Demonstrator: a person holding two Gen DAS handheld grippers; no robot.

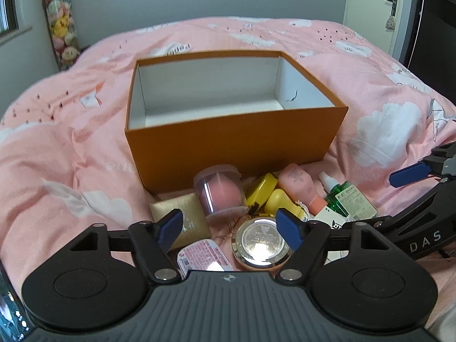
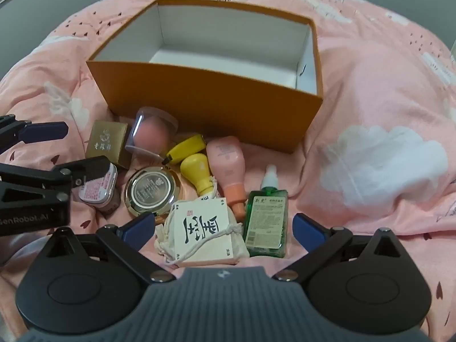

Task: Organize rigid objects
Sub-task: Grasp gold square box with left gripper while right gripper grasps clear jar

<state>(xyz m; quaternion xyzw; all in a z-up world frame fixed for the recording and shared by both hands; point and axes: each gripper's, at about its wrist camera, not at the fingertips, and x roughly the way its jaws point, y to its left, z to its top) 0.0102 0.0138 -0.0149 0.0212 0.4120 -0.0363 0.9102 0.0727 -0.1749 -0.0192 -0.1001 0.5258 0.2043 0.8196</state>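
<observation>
One open orange cardboard box (image 2: 216,105) at 12 o'clock | nine small items (clustered) at 6 | left gripper (image 1: 229,228) and right gripper (image 2: 223,229) both gaped wide, holding nothing

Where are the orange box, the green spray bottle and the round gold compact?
orange box (image 2: 211,105), right wrist view, front wall.
green spray bottle (image 2: 266,222), right wrist view, label.
round gold compact (image 1: 260,239), left wrist view, lid.

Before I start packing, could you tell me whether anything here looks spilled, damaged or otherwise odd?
Nothing looks spilled or broken. The items lie in a loose heap in front of the orange box, several tipped over: the green bottle and pink bottle lie flat. The box has a small dark mark on its inner right wall.
</observation>
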